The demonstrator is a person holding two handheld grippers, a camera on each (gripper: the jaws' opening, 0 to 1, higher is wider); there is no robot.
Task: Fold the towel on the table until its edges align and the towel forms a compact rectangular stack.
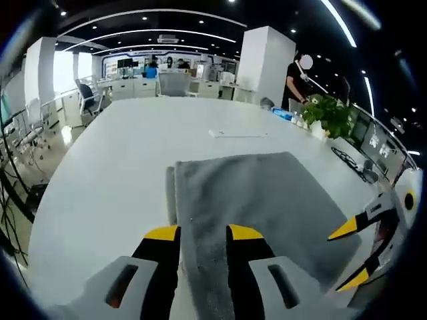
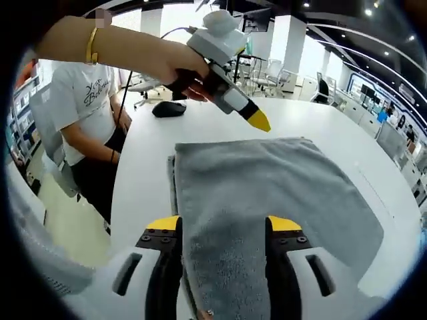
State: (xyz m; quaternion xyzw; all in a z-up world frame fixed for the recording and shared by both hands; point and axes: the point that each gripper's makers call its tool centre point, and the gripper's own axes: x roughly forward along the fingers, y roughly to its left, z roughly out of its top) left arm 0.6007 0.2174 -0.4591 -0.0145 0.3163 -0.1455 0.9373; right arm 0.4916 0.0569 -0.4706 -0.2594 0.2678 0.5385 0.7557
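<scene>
The left gripper (image 1: 203, 235) has its yellow-tipped jaws parted narrowly, with the near edge of the grey towel (image 1: 267, 200) running up between them. Cloth fills the gap, but whether the jaws are actually pinching it cannot be told from the left gripper view. From this gripper the towel spreads straight ahead and off to the right across the white table (image 1: 120, 160). A strip of a lower layer shows along its left edge, so it looks already folded at least once. The right gripper (image 1: 357, 250) comes in at the far right, at the towel's other near corner.

In the right gripper view, the right gripper (image 2: 223, 227) stands wider apart, and the towel (image 2: 267, 193) passes between its jaws in the same way; the cloth probably lies loose there, though the fisheye makes that hard to judge. The left gripper (image 2: 257, 120) appears ahead and slightly left, held in a person's hand (image 2: 183, 70), its tip hovering just above the towel's far edge.

The towel's long axis runs away from both grippers, toward the far edge. Each gripper sits at a near corner, about equally close, so the coming fold most likely carries the near edge forward over the far one.
</scene>
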